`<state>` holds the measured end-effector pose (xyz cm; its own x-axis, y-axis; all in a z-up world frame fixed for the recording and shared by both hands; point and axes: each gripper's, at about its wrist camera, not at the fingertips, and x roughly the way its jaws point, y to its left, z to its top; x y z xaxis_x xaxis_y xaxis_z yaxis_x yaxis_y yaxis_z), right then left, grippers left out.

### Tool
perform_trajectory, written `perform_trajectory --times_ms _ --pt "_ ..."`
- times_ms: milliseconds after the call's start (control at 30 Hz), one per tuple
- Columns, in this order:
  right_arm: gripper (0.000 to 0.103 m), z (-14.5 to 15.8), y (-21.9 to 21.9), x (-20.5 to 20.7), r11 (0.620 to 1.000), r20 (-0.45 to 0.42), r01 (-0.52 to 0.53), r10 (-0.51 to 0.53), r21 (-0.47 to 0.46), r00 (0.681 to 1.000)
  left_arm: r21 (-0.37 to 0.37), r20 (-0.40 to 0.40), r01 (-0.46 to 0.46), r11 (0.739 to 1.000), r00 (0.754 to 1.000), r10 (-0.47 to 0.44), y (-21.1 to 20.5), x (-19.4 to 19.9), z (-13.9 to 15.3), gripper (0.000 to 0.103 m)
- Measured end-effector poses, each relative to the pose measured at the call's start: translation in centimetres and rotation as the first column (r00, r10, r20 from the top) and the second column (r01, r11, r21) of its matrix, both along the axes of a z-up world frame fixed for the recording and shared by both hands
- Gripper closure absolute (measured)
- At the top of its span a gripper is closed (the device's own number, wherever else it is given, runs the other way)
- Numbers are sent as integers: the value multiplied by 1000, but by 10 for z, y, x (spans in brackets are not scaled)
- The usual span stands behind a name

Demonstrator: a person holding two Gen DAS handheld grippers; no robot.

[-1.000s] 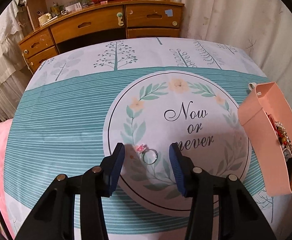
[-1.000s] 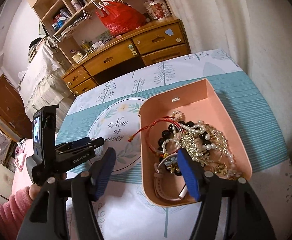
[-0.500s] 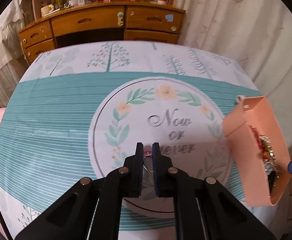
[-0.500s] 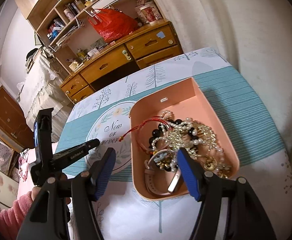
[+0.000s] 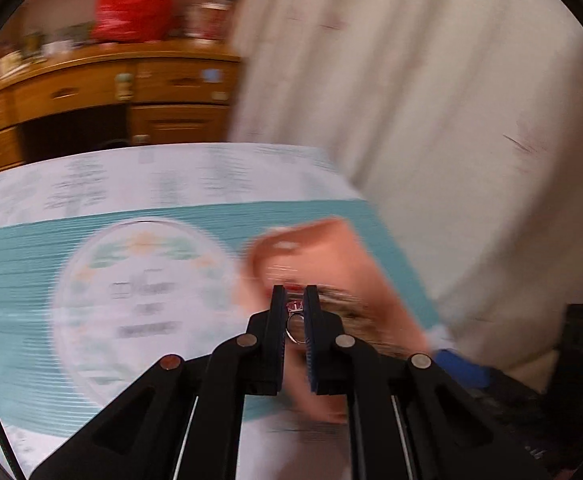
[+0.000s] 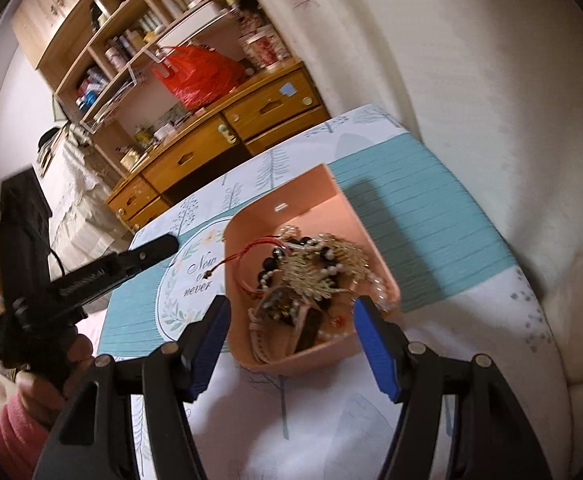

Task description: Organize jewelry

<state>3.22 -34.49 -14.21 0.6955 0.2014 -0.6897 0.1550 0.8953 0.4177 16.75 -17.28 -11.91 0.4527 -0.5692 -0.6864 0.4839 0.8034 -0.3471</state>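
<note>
My left gripper (image 5: 294, 296) is shut on a silver ring with a pink stone (image 5: 294, 322) and holds it in the air over the near part of the pink tray (image 5: 331, 256). That view is blurred by motion. In the right wrist view the pink tray (image 6: 331, 184) stands on the tablecloth with a tangle of beads, pearls, a red cord and a watch (image 6: 311, 276) in it. My right gripper (image 6: 291, 320) is open, its blue pads on either side of the tray's near end. The left gripper (image 6: 159, 248) shows to the tray's left.
The table wears a teal striped cloth (image 6: 419, 200) with a round "Now or never" print (image 6: 195, 276). A wooden dresser (image 6: 219, 144) with a red bag (image 6: 199, 76) stands beyond it. A cream curtain (image 6: 471, 80) hangs along the right side.
My left gripper closed on the ring, lifted it off the cloth and swung right toward the pink tray. My right gripper stayed open near the tray's front.
</note>
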Motion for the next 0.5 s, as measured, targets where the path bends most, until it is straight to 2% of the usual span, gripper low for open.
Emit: perform_trajectory --times_ms 100,167,233,267,300,367,400,467,500 --pt "39 -2 -4 -8 1000 -3 26 -26 15 1000 28 13 61 998 998 -61 -29 -13 3 93" --pt "39 -2 -6 -14 999 -3 39 -39 14 999 92 9 41 995 999 -42 -39 -20 1 64" --pt "36 -2 -6 -20 999 -16 41 -41 5 999 128 -3 29 991 1000 -29 -41 -25 0 45" --pt "28 -3 -6 -23 999 -30 38 -38 -5 999 143 -6 24 989 1000 -23 -41 -30 2 41" --pt "25 -3 -5 -25 999 -40 38 -39 -16 998 160 -3 13 987 1000 -13 -38 -33 5 39" --pt "24 0 -4 -28 998 -63 36 -39 -45 997 211 5 -25 977 1000 25 -29 -41 12 26" --pt "22 2 -2 -30 998 -85 26 -31 -60 996 242 7 -59 968 998 59 -22 -47 18 24" --pt "13 2 3 -32 995 -157 -10 -6 -104 988 286 -14 -122 950 991 132 -4 -54 22 20" --pt "13 -4 8 -33 990 -231 -43 11 -134 973 317 -34 -148 937 985 167 5 -56 21 20"
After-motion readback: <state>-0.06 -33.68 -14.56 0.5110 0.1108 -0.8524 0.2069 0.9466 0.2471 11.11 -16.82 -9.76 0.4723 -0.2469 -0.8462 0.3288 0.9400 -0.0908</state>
